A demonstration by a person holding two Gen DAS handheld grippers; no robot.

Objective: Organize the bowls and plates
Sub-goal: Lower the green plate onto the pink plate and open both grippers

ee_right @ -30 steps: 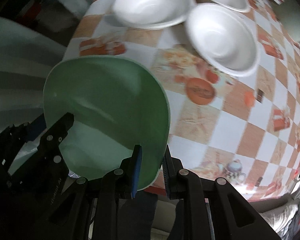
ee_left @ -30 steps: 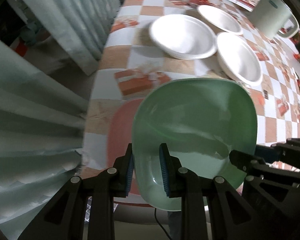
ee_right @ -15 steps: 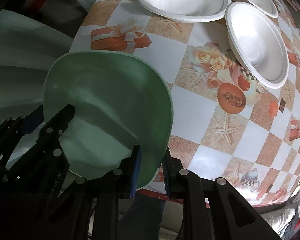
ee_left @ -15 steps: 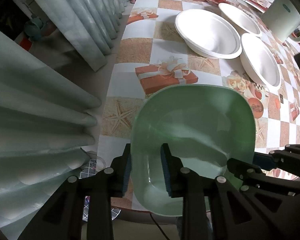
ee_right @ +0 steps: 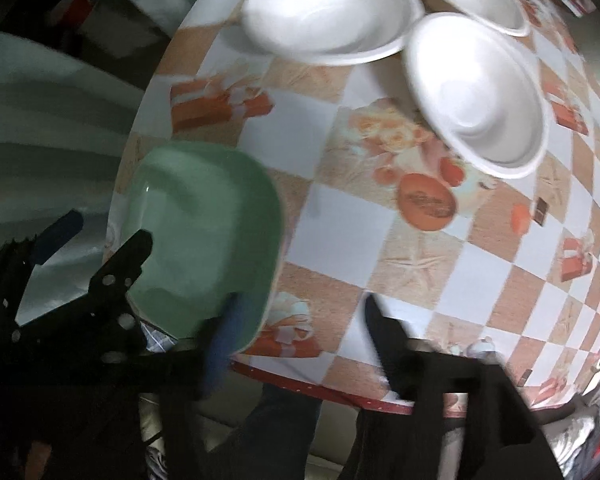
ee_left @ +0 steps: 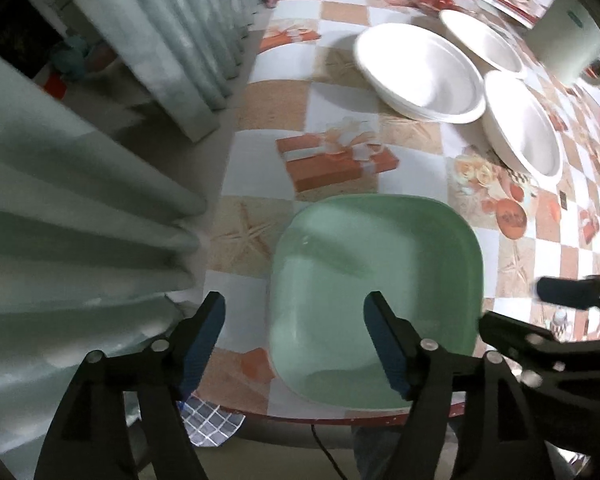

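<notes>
Beneath both grippers: checked picture-print tablecloth (ee_left: pixel 340 112), near edge. Green rounded-square plastic plate (ee_left: pixel 376 280) flat on it, just released. Three white foam bowls (ee_left: pixel 420 72) ahead, nearer right gripper (ee_right: pixel 296 328). Left gripper (ee_left: pixel 296 336) and right: jaws just opened, apart, plate rim between, unpressed.

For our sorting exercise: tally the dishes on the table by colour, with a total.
Green plate: 1
White bowls: 3
Total: 4
</notes>
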